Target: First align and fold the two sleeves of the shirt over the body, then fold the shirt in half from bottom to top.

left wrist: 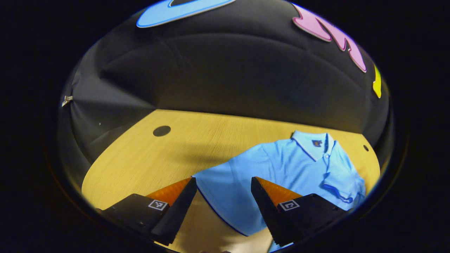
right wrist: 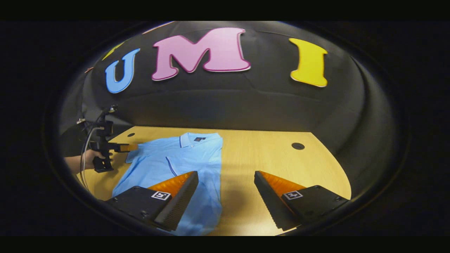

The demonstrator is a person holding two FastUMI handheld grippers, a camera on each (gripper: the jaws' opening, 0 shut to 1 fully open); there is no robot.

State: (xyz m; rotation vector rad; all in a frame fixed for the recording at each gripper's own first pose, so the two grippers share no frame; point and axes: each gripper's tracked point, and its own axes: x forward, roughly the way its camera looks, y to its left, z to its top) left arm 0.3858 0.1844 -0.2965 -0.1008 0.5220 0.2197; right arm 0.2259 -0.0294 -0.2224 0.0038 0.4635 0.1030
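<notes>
We see the tabletop (right wrist: 267, 154) as a pale wooden board that runs back to the black booth wall (right wrist: 225, 105), with a dark round hole (right wrist: 297, 146) near its far right corner and another hole (left wrist: 161, 130) toward the far left corner. The light blue shirt (right wrist: 182, 165) lies flat on the left half of the board, collar (left wrist: 313, 140) toward the far edge, one sleeve (left wrist: 342, 189) already folded over the body. From that folded side to the right edge of the tabletop the wood lies bare.

In the left gripper view, our left gripper (left wrist: 222, 186) hangs above the shirt's near left part with its fingers spread apart and nothing between them but cloth below. In the right gripper view, our right gripper (right wrist: 226, 179) also stands wide open, straddling the shirt's straight folded edge. There too, a hand (right wrist: 88, 156) holds the other gripper at the shirt's left shoulder.
</notes>
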